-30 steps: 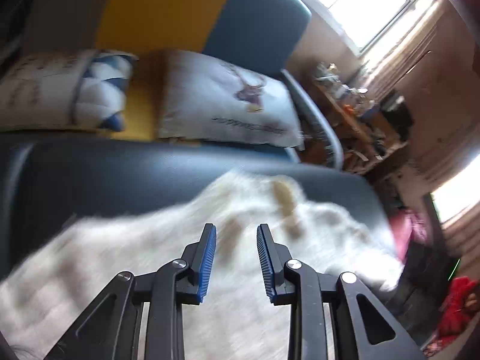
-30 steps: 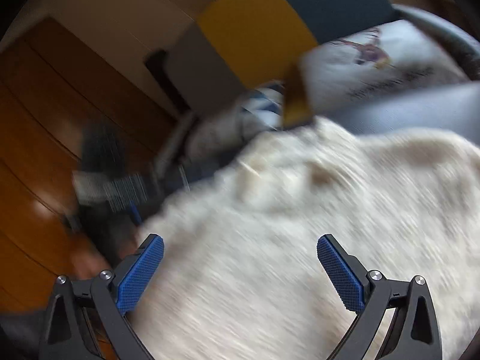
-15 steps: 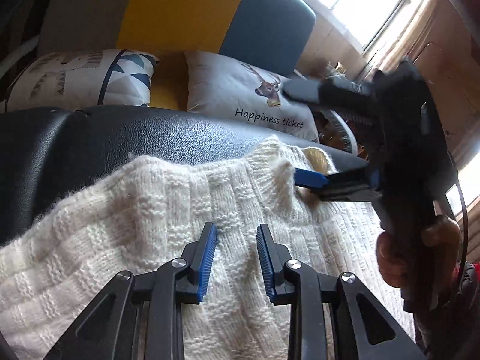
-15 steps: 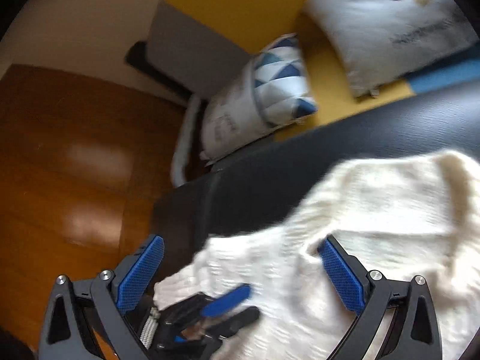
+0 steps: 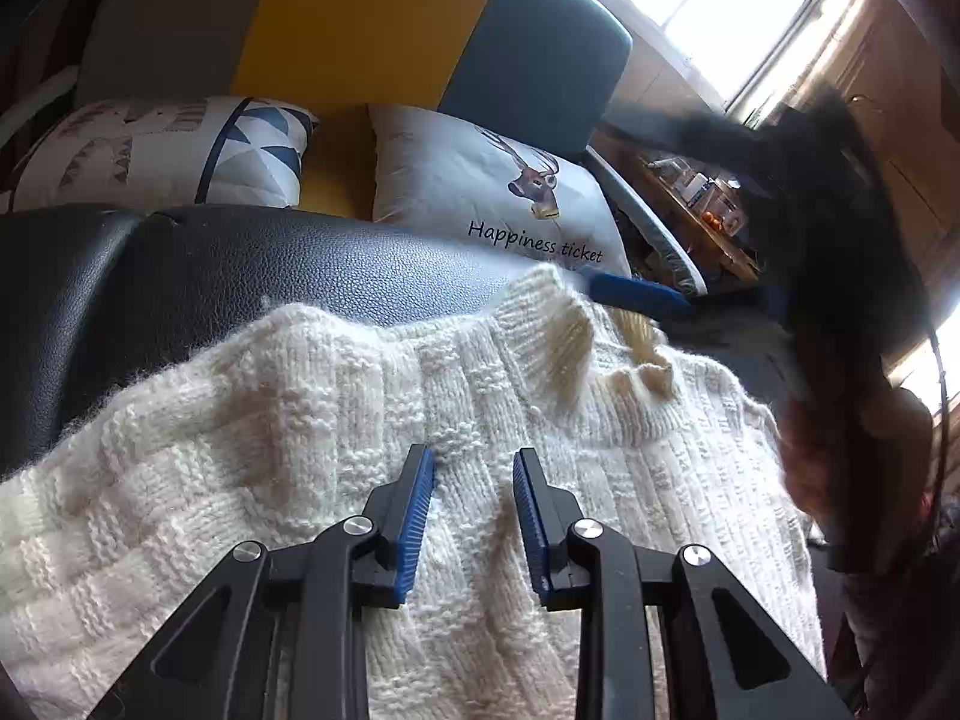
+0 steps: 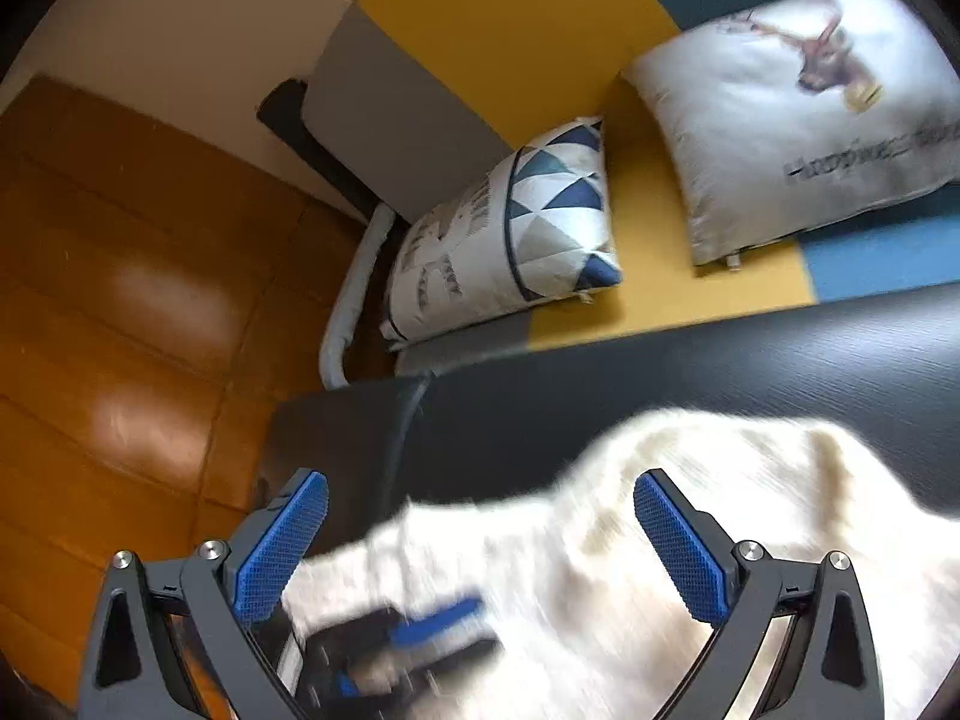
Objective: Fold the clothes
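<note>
A cream knitted sweater (image 5: 336, 432) lies spread on a black leather cushion (image 5: 240, 276), its ribbed collar (image 5: 564, 348) at the far side. My left gripper (image 5: 474, 456) hovers low over the sweater's middle, open by a narrow gap with nothing between its pads. My right gripper (image 6: 480, 480) stands wide open above the sweater's (image 6: 690, 540) left edge, holding nothing. In the left wrist view it is a blurred black shape at the right, and one of its blue pads (image 5: 636, 295) reaches just past the collar. The left gripper (image 6: 420, 636) shows blurred at the bottom of the right wrist view.
Behind the cushion a triangle-patterned pillow (image 5: 168, 150) and a deer pillow (image 5: 492, 192) lean on a grey, yellow and teal backrest (image 5: 372, 24). Wooden floor (image 6: 120, 300) lies to the left. A cluttered shelf (image 5: 696, 192) and a bright window are at the right. A hand (image 5: 840, 450) holds the right gripper.
The right gripper has swung over the sweater and now moves in a blur by the collar. The left gripper has settled over the sweater and barely moved in the last half second.
</note>
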### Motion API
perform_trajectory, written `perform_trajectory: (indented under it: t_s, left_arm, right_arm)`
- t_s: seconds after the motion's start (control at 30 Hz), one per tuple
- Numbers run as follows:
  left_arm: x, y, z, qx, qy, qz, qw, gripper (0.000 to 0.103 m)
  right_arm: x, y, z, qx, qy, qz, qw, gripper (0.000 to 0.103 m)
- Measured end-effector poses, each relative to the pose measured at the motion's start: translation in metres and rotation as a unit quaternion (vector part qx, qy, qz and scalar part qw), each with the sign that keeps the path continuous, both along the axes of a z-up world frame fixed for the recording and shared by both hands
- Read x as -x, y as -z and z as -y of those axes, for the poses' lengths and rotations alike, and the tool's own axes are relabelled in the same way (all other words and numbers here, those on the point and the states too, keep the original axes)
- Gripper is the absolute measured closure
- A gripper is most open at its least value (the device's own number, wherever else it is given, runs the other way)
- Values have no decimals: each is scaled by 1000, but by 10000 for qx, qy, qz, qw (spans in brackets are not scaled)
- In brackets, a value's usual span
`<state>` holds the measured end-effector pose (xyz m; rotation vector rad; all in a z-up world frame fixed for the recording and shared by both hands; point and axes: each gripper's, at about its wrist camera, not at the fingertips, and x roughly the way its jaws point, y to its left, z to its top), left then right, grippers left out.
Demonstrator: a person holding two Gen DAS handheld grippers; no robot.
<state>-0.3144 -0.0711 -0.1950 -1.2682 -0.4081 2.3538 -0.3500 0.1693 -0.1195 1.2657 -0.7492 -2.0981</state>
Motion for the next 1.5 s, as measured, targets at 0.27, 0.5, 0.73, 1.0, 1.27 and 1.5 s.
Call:
perform_trajectory:
  t_s: [0.27, 0.5, 0.73, 1.0, 1.27, 1.5]
  left_arm:
    - [33, -8, -31, 184, 83, 342, 9992, 75]
    - [16, -20, -29, 299, -293, 599, 9973, 75]
    - [-64, -25, -42, 196, 119, 527, 9983, 75]
    - [-119, -13, -75, 286, 332, 734, 9963, 74]
    - [-126, -11, -81, 406, 263, 781, 9958, 73]
    - [-122, -8, -80, 426, 334, 690, 9962, 73]
  right_arm:
    - [-46, 41, -77, -603, 696, 588, 9940, 0]
    - [-117, 21, -123, -157, 1181, 58, 9929, 0]
    - [-286, 5, -272, -16, 2781, 133, 9605, 0]
    - [-435, 21, -436, 286, 5098, 662, 8573, 0]
    - [-432, 41, -472, 579, 5710, 445, 8177, 0]
    - [-435, 40, -477, 746, 6327, 150, 7707, 0]
